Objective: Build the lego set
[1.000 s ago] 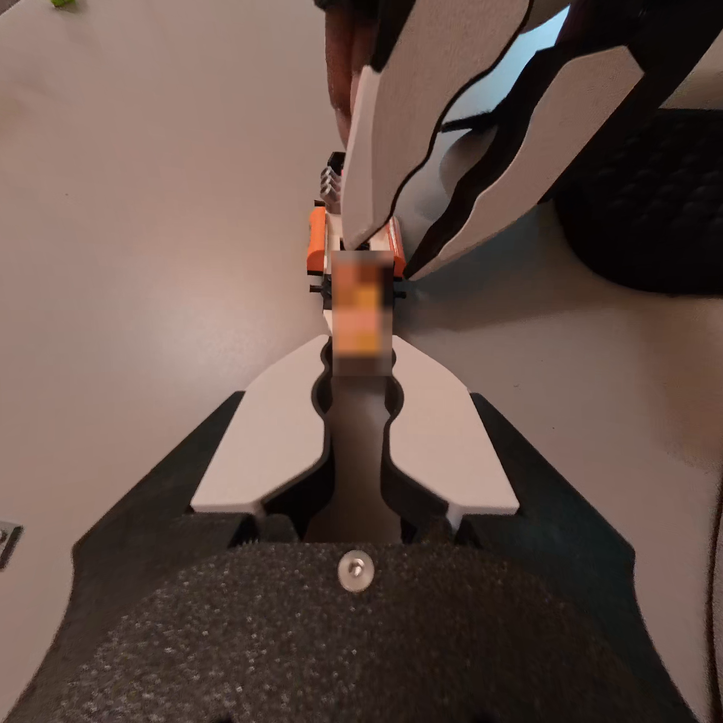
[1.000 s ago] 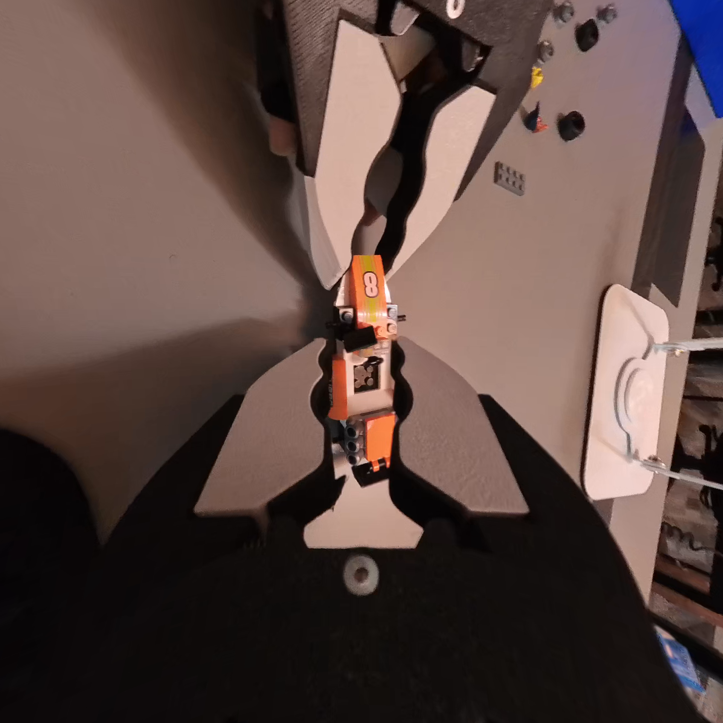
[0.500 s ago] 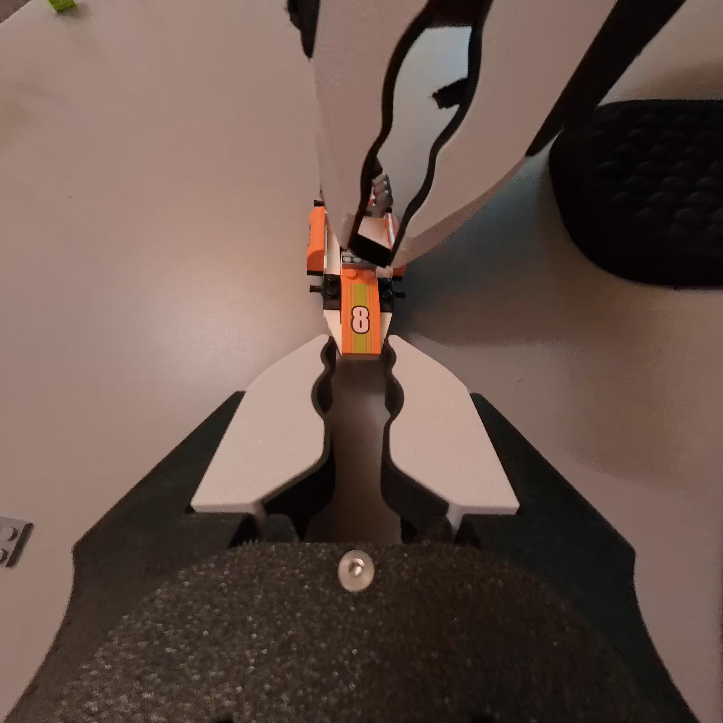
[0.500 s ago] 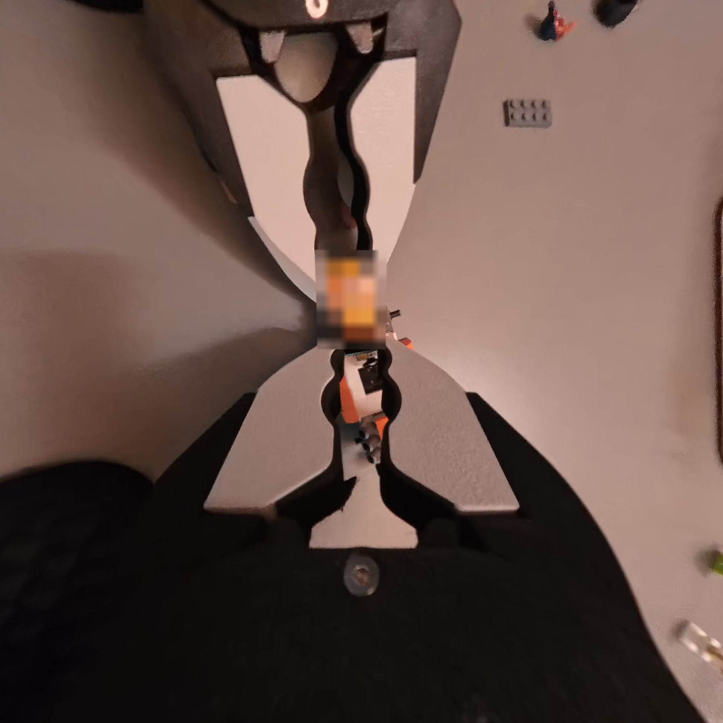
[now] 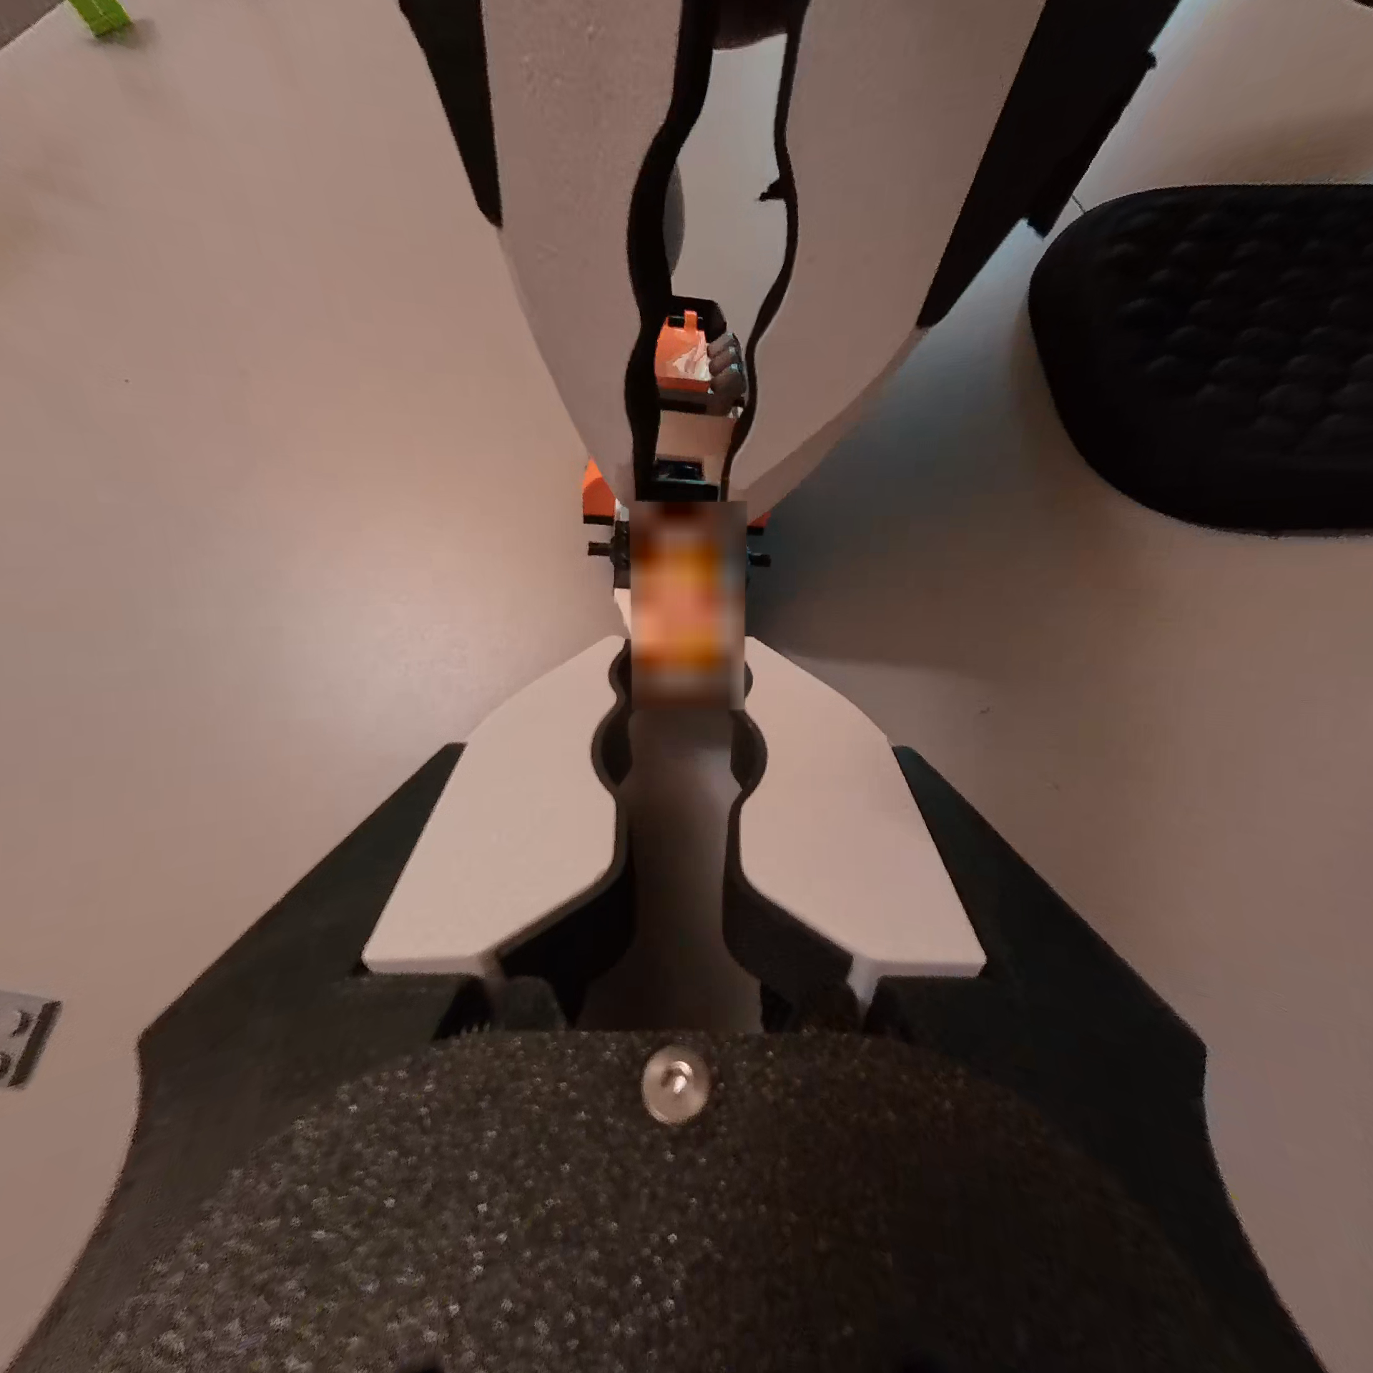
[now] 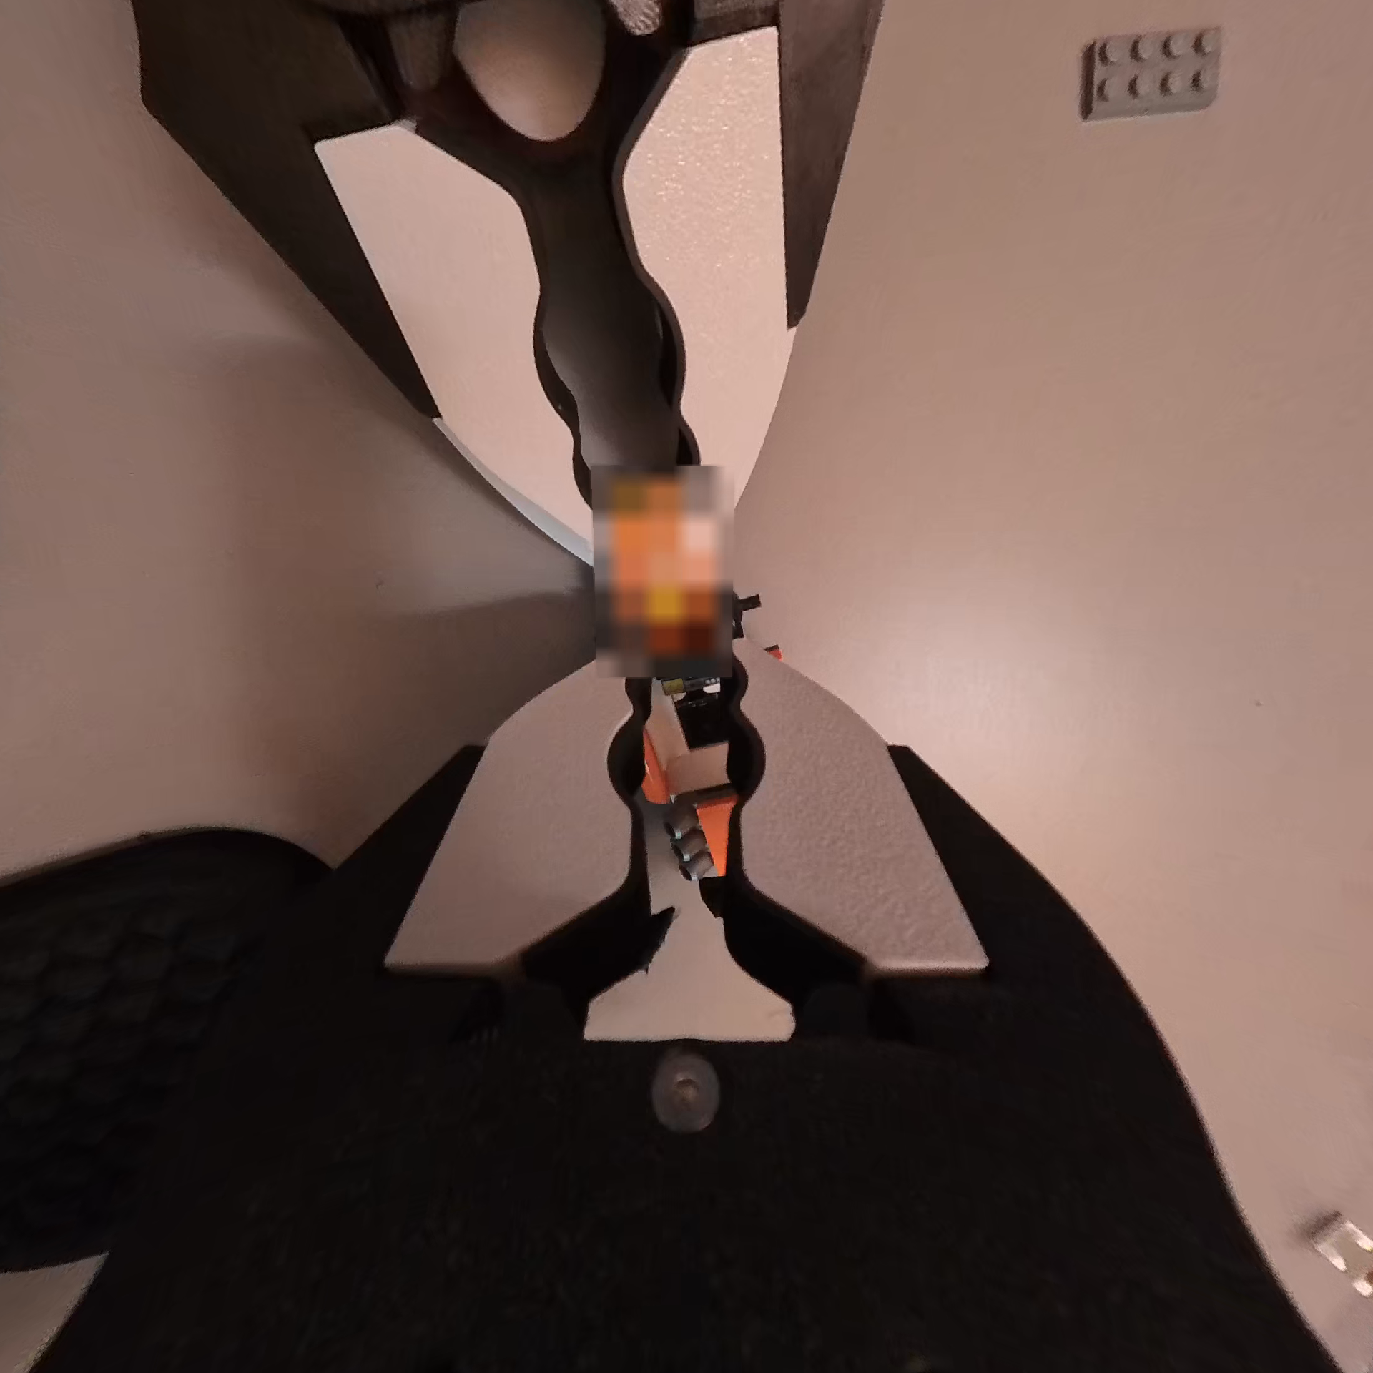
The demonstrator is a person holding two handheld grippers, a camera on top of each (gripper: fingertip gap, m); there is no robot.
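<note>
Facing each other nose to nose over the pale table (image 5: 297,520), the two grippers have one small orange and white lego car (image 5: 695,371) caught between them. The left gripper (image 5: 685,661) has its fingers drawn close together around the front end of the car, where a blurred patch covers the nose; they look pressed against its sides, though the patch hides the actual contact. The right gripper (image 6: 687,750) comes in from the opposite end, its fingers narrowed onto the rear half of the car (image 6: 695,787), with the little grey exhaust pipes and orange tail sitting deep in the gap between them. From the left gripper's camera, that right gripper (image 5: 687,475) hangs in from above and ahead, its white fingers (image 5: 579,297) straddling the car's back. The car lies lengthwise along both grippers, just above or on the table; I cannot tell which. Off to the left gripper's right lies a black dimpled pad (image 5: 1218,356). Near its left side, low down, is a grey flat brick (image 5: 22,1040), and far ahead left a lime green piece (image 5: 100,15). Ahead and to the right of the right gripper lies a grey studded plate (image 6: 1151,78), and a small clear piece (image 6: 1345,1255) sits at its near right
</note>
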